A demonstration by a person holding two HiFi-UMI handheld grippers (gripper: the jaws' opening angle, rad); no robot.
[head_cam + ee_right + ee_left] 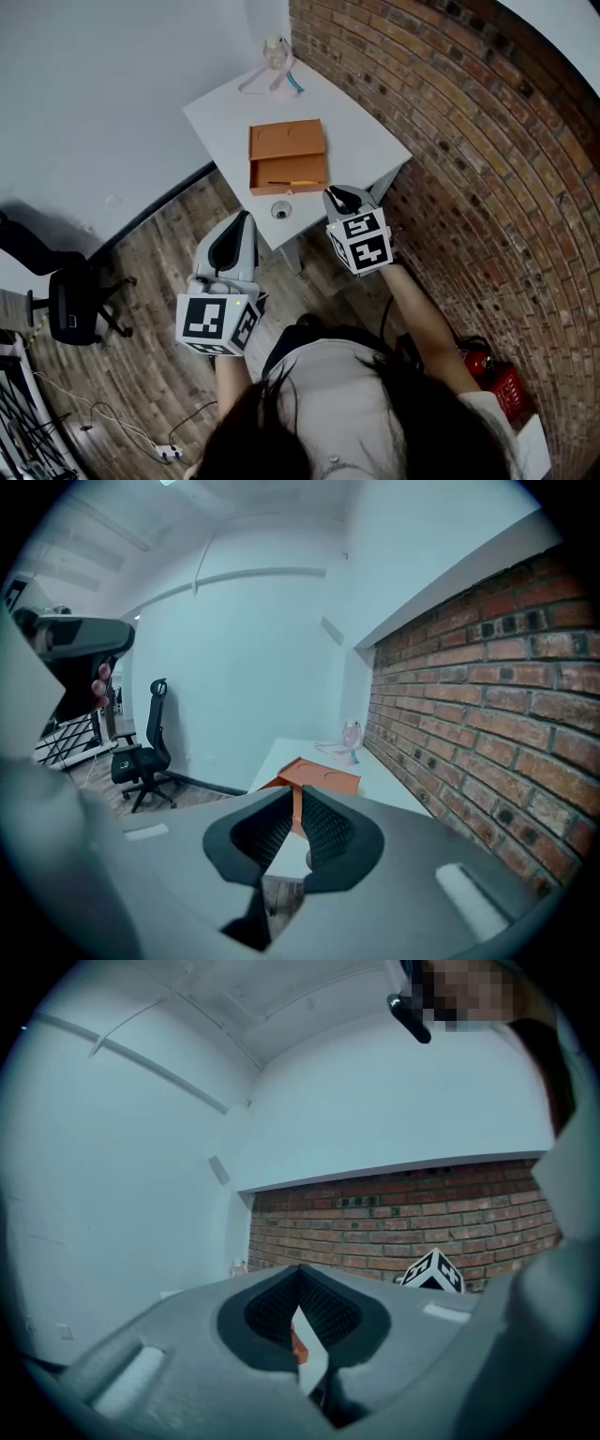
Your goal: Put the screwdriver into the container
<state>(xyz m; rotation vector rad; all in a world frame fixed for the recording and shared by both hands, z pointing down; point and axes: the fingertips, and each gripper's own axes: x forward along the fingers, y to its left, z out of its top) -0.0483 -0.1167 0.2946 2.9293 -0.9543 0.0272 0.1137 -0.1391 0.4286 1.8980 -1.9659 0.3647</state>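
Observation:
An open orange box (288,155) lies on the white table (225,117). The screwdriver (292,183), thin with a yellowish handle, lies inside the box along its near wall. My right gripper (336,192) hovers just off the table's near right edge, a little short of the box. Its jaws stand a narrow slit apart with nothing between them, and the box (323,778) shows through the slit (297,794). My left gripper (246,217) hangs lower and to the left, off the table over the floor. The left gripper (300,1274) has its tips together and holds nothing.
A small round object (281,210) sits by the table's near edge. A glass bottle (275,49) and a pale hanger (267,80) lie at the far corner. A brick wall (469,141) runs along the right. An office chair (75,309) stands on the wooden floor at left.

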